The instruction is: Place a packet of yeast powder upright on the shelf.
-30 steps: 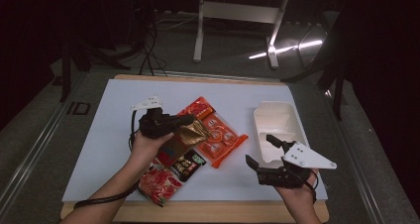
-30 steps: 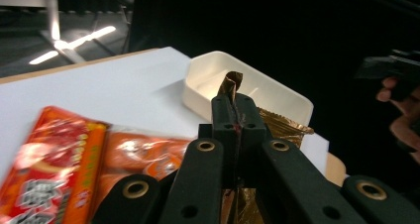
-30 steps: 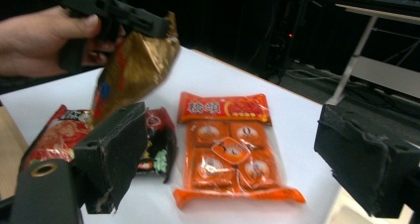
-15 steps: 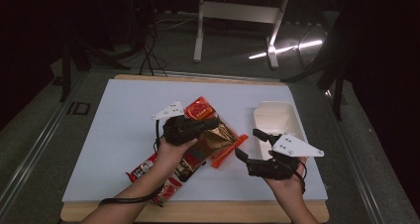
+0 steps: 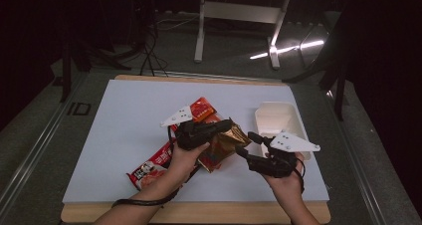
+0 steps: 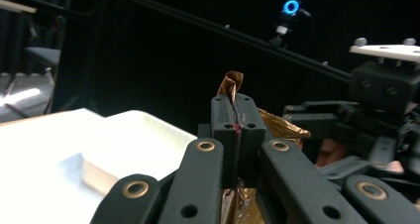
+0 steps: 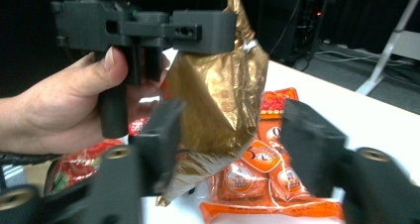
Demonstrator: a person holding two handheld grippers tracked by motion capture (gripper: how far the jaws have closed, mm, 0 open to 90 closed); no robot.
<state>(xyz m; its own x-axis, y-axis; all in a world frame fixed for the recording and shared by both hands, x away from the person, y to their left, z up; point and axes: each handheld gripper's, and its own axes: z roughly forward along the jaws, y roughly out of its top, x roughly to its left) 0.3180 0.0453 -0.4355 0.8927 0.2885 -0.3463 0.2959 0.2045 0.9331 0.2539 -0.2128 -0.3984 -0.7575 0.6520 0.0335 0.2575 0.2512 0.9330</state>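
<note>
Meanwhile left gripper point(image 6: 236, 116) pinches gold packet point(image 7: 218, 100) before right gripper's point(image 7: 233, 140) parted jaws.

In the right gripper view, the crinkled gold foil snack packet point(image 7: 218, 100) hides part of the orange sachets point(image 7: 257, 177) behind it, and print on the packets is too blurred to read. The right gripper's own black jaws point(image 7: 233, 140) (very close to the lens) are out of focus. The bottom edge of the left gripper view cuts off the packet's lower part.

Left claw point(image 6: 236, 116) around gold packet point(image 6: 232, 83)
</note>
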